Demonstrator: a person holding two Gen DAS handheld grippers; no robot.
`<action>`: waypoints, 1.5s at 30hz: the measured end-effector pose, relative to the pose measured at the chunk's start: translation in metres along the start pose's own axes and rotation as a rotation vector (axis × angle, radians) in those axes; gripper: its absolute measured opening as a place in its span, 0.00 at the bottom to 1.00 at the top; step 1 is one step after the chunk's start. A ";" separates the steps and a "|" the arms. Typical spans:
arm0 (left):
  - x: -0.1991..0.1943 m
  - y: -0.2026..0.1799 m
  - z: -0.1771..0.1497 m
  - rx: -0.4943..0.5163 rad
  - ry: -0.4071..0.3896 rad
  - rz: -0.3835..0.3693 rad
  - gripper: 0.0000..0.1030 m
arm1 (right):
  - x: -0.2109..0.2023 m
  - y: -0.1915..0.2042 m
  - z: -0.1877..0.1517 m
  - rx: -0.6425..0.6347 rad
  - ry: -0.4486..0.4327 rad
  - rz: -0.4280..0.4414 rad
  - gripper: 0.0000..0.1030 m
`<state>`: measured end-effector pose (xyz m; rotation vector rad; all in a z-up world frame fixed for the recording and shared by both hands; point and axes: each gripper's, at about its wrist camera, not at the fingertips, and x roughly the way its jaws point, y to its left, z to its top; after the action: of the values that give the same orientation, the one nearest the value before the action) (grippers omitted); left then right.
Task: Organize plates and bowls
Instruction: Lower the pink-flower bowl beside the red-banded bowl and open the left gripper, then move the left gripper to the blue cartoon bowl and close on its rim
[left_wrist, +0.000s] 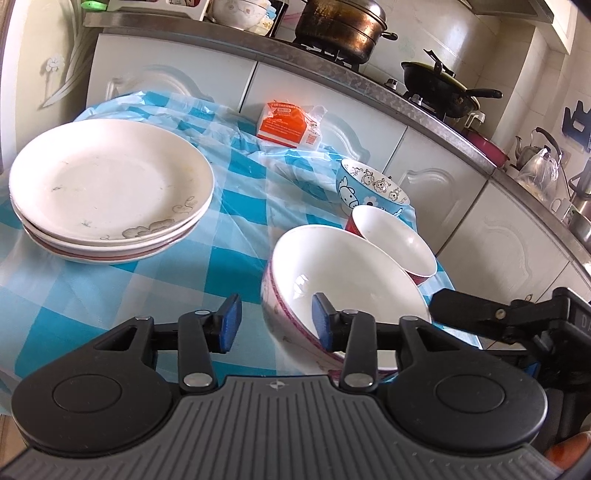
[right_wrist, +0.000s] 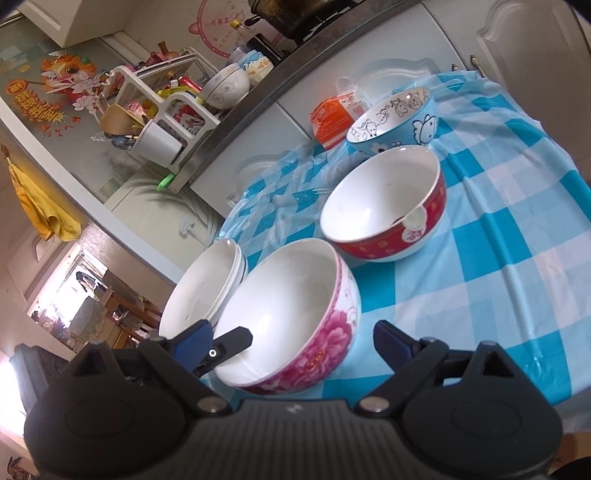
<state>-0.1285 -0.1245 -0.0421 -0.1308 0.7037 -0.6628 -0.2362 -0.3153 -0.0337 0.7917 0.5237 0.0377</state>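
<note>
Plates look done: the plate stack (left_wrist: 110, 192) sits at left-centre of the left wrist view, several nested w/ the rims lined up, resting on the checked cloth (left_wrist: 236, 206). In the right wrist view the same stack shows only as an edge at lower left, just behind the pink bowl.

Bowls are not yet stacked, judging by how they lie. Three sit separately in a rough row: the pink floral bowl (right_wrist: 291, 314) at lower centre of the right wrist view, the red bowl (right_wrist: 384, 206) above it at centre, the blue cartoon bowl (right_wrist: 399, 118) above that toward upper right. All upright, all empty as far as I can see; pink and red rims look close, can't tell if touching.

Left gripper (left_wrist: 277, 319) at bottom centre of its view: jaws apart, nothing held, one pad over the near rim of the pink bowl, other pad over cloth. Right gripper (right_wrist: 291, 341) at bottom of its view: jaws wide apart, straddling the pink bowl's near side, no contact visible.

Est. roughly half done. Left: nest the 3 bowls, prob. smaller into larger.

An orange packet (left_wrist: 286, 127) lies at the cloth's far edge, not part of the job.
</note>
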 end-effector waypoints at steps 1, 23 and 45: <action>-0.001 0.001 0.000 -0.002 -0.001 -0.003 0.49 | -0.001 -0.001 0.000 0.004 -0.005 -0.003 0.91; -0.030 0.015 0.011 -0.060 -0.017 -0.025 1.00 | -0.047 -0.025 0.034 0.158 -0.283 -0.170 0.99; -0.005 -0.038 0.080 -0.109 0.042 -0.048 1.00 | 0.028 -0.116 0.125 0.172 -0.424 -0.012 0.99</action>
<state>-0.1005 -0.1600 0.0340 -0.2348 0.7790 -0.6746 -0.1728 -0.4742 -0.0527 0.9343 0.1294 -0.1854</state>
